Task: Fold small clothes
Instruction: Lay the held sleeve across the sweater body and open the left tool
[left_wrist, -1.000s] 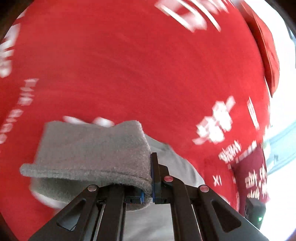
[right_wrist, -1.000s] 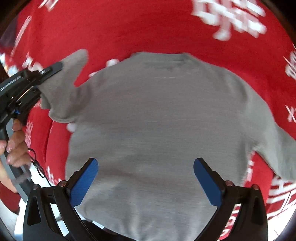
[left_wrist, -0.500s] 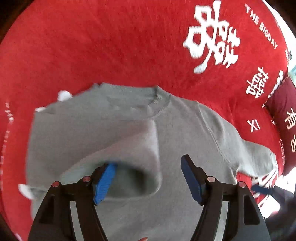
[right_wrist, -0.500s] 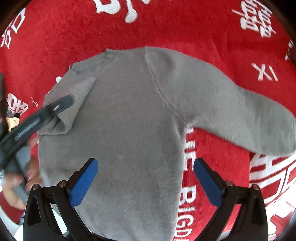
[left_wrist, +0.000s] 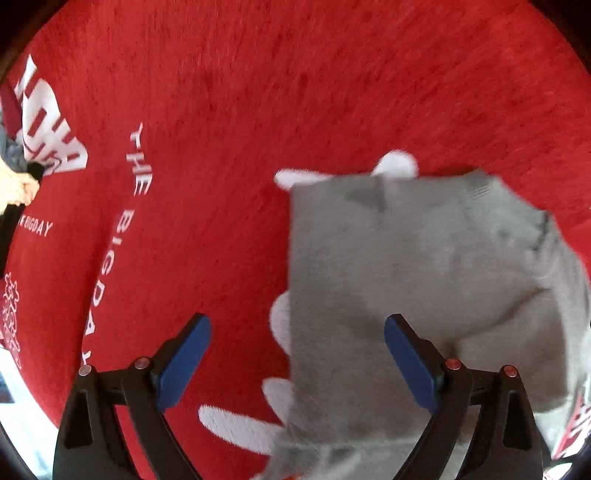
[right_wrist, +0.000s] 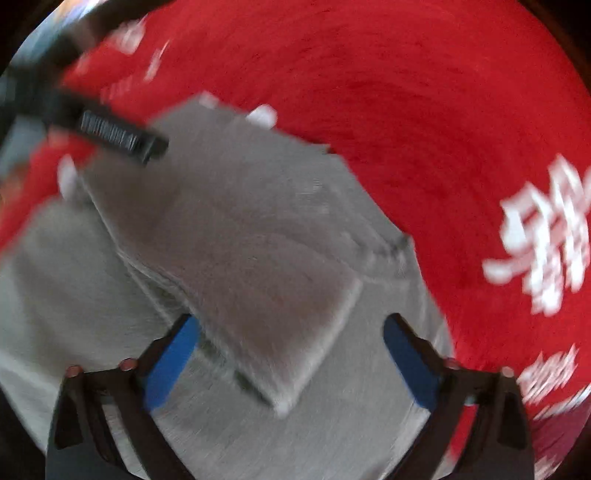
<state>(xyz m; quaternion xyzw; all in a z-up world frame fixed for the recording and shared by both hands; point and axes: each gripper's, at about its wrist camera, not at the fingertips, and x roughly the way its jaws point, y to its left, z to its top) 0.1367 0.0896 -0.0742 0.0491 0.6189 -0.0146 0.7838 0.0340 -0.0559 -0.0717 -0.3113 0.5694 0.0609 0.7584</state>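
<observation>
The grey sweater (left_wrist: 424, 280) lies flat on the red cloth (left_wrist: 295, 92) printed with white lettering, and the folding looks only partly done. In the right wrist view one sleeve (right_wrist: 258, 258) is already turned in and lies across the body of the garment, its cuff end pointing toward the camera, while the sweater's left side in the left wrist view shows a straight folded edge. The left gripper (left_wrist: 295, 365) hangs above that edge with its jaws opening wide — nothing is held, one blue pad over bare red cloth and the other over grey knit. The right gripper (right_wrist: 291, 358) straddles the folded sleeve's cuff, its jaws closing, but the pads do not yet press on the fabric. The other sleeve is not clearly in view, so whether it is folded cannot be told. Judging from this, the body folds — bringing the hem up toward the neck — are still left.
</observation>
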